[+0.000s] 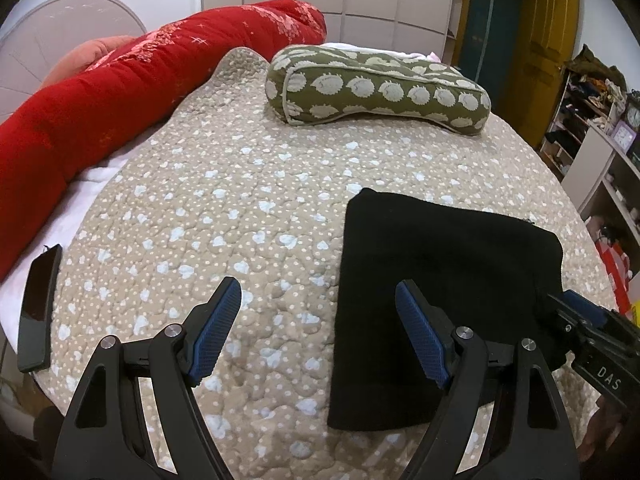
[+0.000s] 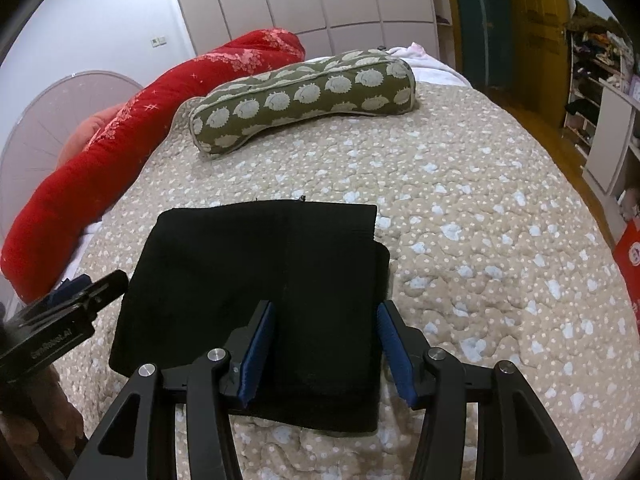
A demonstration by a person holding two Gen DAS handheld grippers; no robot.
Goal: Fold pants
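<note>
Blue-ribbed right tool (image 2: 326, 346) over folded, fuzzy black pants (image 2: 256, 280)

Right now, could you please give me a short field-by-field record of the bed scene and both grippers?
surface: beige quilted bedspread with pale hearts
garment: black pants, folded into a flat rectangle
left gripper: open, holding nothing, beside the pants' left edge
right gripper: open, over the pants' near edge
far end: green hedgehog-print bolster, red rolled quilt
left edge: black phone
</note>
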